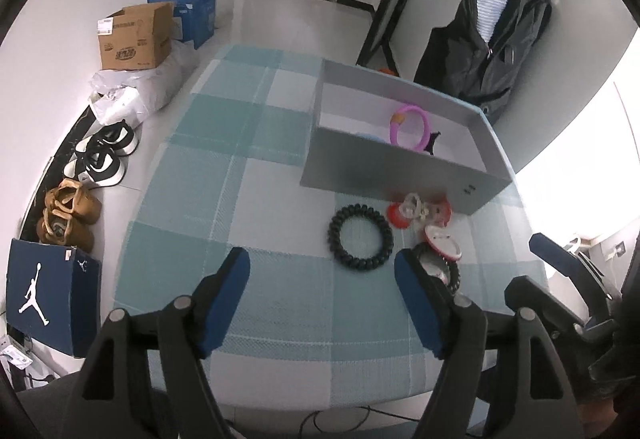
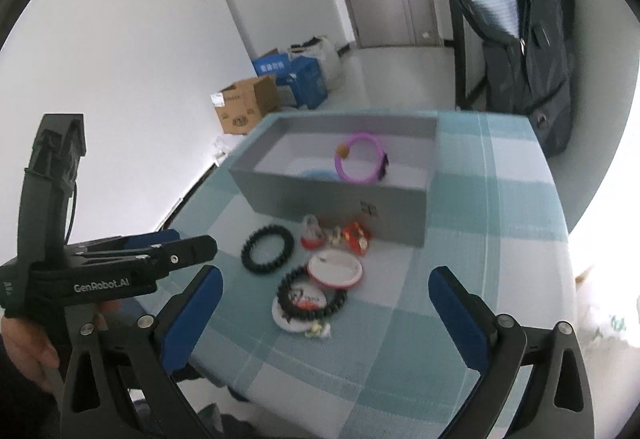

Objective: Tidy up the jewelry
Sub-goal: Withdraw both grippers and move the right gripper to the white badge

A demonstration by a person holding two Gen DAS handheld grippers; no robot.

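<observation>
A grey open box (image 1: 384, 163) (image 2: 320, 191) stands on the checked tablecloth and holds a pink bracelet (image 1: 412, 125) (image 2: 360, 157) and a blue item (image 2: 318, 175). In front of it lie a black beaded bracelet (image 1: 360, 237) (image 2: 267, 247), a second black bracelet (image 2: 312, 297) on a white disc, a red-rimmed white disc (image 2: 335, 267) (image 1: 442, 243), and small red trinkets (image 1: 416, 213) (image 2: 356, 235). My left gripper (image 1: 322, 299) is open and empty above the cloth, near the first black bracelet. My right gripper (image 2: 326, 319) is open and empty, above the second bracelet.
The left gripper's body (image 2: 100, 271) shows at the left of the right wrist view. Shoes (image 1: 100, 159), cardboard boxes (image 1: 136, 39) and a blue Jordan box (image 1: 52, 295) sit on the floor left of the table. A dark jacket (image 1: 492, 39) hangs at the right.
</observation>
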